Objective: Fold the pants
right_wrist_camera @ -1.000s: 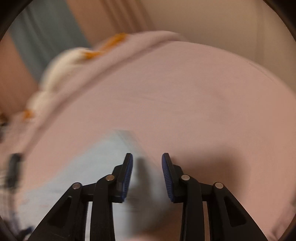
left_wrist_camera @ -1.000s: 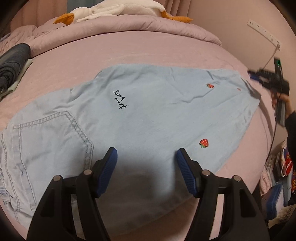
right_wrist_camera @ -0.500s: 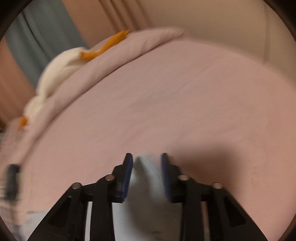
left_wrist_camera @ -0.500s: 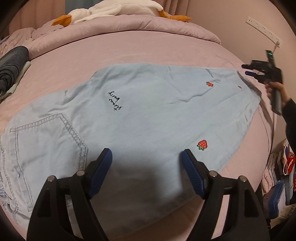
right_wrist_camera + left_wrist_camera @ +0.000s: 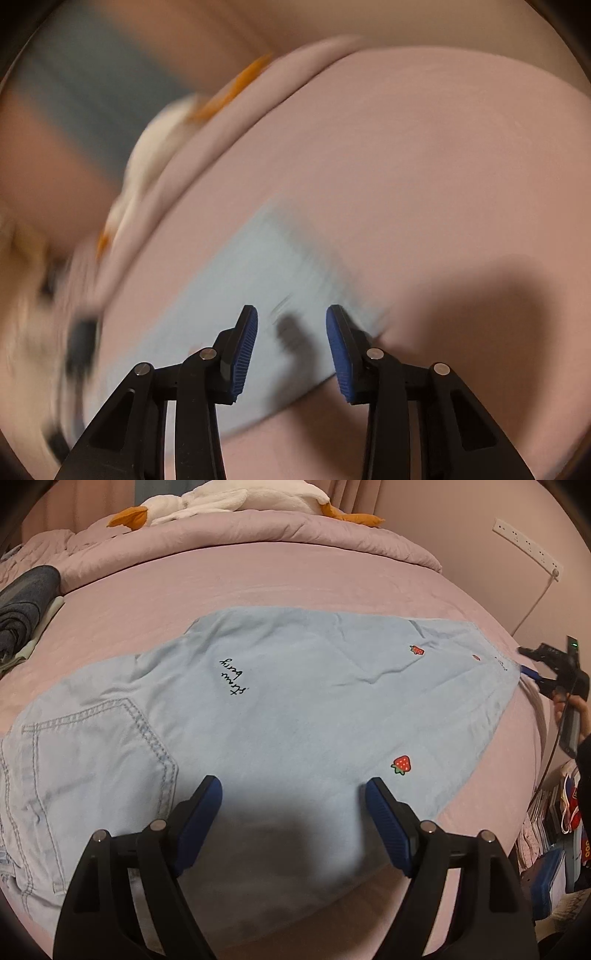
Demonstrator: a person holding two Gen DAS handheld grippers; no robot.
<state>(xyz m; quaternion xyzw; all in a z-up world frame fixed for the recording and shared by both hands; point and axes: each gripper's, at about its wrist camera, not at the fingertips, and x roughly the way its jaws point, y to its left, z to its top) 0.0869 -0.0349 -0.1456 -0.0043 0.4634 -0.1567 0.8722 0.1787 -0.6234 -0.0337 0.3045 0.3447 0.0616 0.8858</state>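
Left hand-held gripper (image 5: 293, 825) is hovering wide, jaws just opening, nothing between them, over light-blue denim pants (image 5: 280, 716) lying flat on the pink bed (image 5: 295, 576). Right hand-held gripper (image 5: 291, 345) is opening narrowly above the blurred pant hem (image 5: 266, 266), gripping nothing.

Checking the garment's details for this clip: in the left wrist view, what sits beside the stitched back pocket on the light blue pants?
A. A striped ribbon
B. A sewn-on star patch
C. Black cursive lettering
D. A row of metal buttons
C: black cursive lettering is embroidered on the pants, just to the right of the pocket, with small strawberries farther along the leg.
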